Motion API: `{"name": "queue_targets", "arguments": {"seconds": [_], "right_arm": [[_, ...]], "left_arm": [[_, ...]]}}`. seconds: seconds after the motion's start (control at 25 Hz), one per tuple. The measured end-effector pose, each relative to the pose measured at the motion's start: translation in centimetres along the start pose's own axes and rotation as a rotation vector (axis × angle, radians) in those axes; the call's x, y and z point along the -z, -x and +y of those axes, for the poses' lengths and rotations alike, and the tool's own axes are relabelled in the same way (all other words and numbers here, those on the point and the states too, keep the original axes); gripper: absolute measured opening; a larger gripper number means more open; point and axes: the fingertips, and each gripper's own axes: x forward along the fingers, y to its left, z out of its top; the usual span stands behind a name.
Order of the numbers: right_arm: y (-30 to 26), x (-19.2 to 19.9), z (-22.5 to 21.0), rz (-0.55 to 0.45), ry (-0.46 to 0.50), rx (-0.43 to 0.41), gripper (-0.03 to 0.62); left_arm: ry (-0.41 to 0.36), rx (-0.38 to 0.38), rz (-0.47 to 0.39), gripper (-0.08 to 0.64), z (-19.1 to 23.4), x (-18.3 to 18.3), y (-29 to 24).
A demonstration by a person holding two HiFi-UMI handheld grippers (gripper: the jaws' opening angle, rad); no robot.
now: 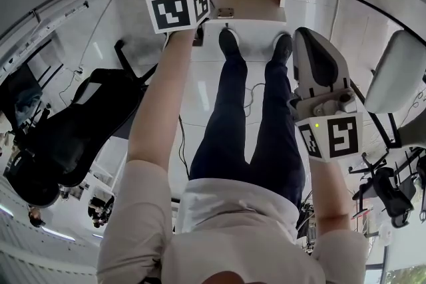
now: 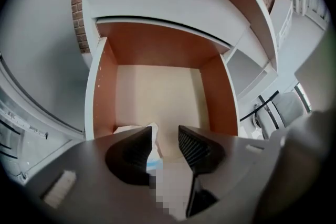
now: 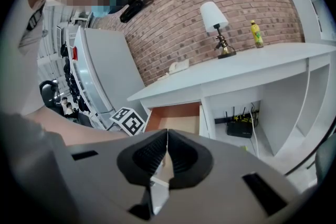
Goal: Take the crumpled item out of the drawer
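My left gripper (image 2: 165, 136) is reaching down into the open drawer (image 2: 103, 92) with its claw moderately wide and nothing clamped yet. The crumpled item (image 2: 153, 132), white with a bit of blue showing lower down, lies near the drawer's front left corner. It sits against the inner face of my left-hand jaw rather than centred in the gap.

That offset is my worry. If I squeeze now, I may pinch only a loose edge, and light crumpled stuff like this could slip out as I lift. If I shift left to centre it, the outer jaw may knock the orange side wall, or push the item further into the corner.

Off to the right, my right gripper (image 3: 167, 136) hangs back from the drawer, its claw pressed together on nothing.

I can read no writing anywhere. The marker cubes carry only square patterns, and the label on the bottle (image 3: 256, 34) on the desktop is too small to make out.
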Motion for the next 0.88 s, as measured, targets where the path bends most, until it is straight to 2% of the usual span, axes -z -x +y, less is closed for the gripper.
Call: {"name": "queue_targets", "arguments": {"seconds": [0.2, 0.4, 0.48, 0.6, 0.88], "right_arm": [[-0.9, 0.4, -0.1, 0.024, -0.019, -0.017, 0.009], [-1.3, 0.4, -0.3, 0.026, -0.028, -0.023, 0.009], [-1.4, 0.3, -0.3, 0.024, -0.032, -0.025, 0.009], [-1.5, 0.3, -0.3, 0.024, -0.037, -0.025, 0.009], [-1.6, 0.8, -0.3, 0.031, -0.047, -0.030, 0.009]], "left_arm": [[0.028, -0.012, 0.085, 0.163, 1.3, 0.4, -2.8], [0.004, -0.068, 0.183, 0.163, 3.0, 1.6, -4.9], [0.018, -0.081, 0.215, 0.162, 3.5, 2.2, -5.4], [0.046, -0.089, 0.239, 0.161, 3.9, 2.7, -6.1], [0.035, -0.108, 0.270, 0.133, 4.6, 3.4, -7.2]]}}
